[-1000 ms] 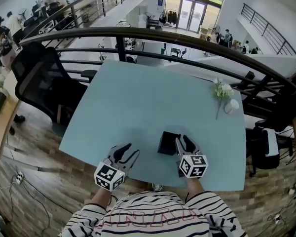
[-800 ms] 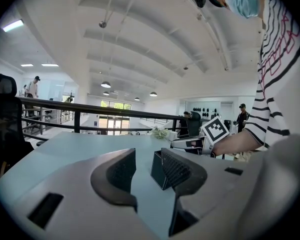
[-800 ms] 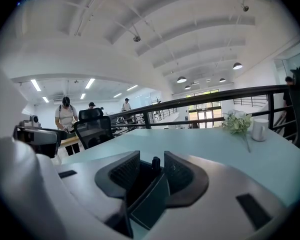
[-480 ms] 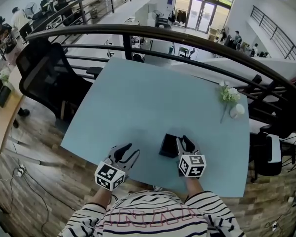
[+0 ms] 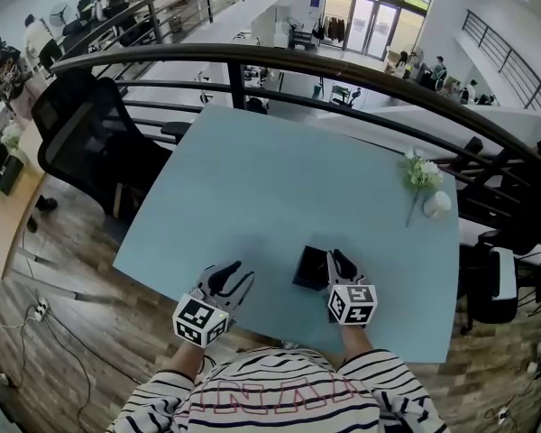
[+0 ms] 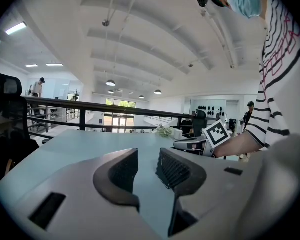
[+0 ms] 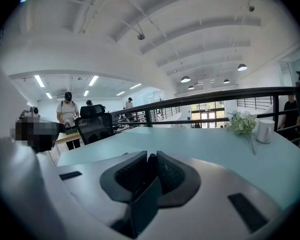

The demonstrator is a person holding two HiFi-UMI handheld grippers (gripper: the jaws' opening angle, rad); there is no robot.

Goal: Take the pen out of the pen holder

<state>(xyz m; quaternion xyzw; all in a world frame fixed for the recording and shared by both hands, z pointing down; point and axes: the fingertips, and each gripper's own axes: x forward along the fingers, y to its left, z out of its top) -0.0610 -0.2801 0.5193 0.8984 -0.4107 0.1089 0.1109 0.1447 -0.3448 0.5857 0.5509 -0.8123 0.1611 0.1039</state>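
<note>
Head view first: a pale blue table [image 5: 252, 188] fills the middle of the frame, bare over most of its top. The black pen holder [image 5: 308, 267] stands near the bottom edge, right of centre. The right gripper [image 5: 336, 262] sits tight against the holder's right side. The left gripper [image 5: 230, 276] rests well to the left of it, apart from the holder. At the far right edge of the table lie a sprig of white flowers [image 5: 421, 173] and a white cup [image 5: 437, 204]. A black office chair [image 5: 81, 142] stands at the upper left. A dark curved railing [image 5: 279, 59] runs behind the table, and a wooden floor [image 5: 54, 332] shows at lower left. The pen can't be picked out here.

Left gripper view: the tongs [image 6: 146, 166] stand a modest gap apart, with only blue tabletop showing between them.

Right gripper view: the jaws [image 7: 151, 158] are closing, narrow now, with the dark pen [image 7: 151, 168] upright between the pads, which sit against it on both sides. A dark panel of the holder rises just below.
</note>
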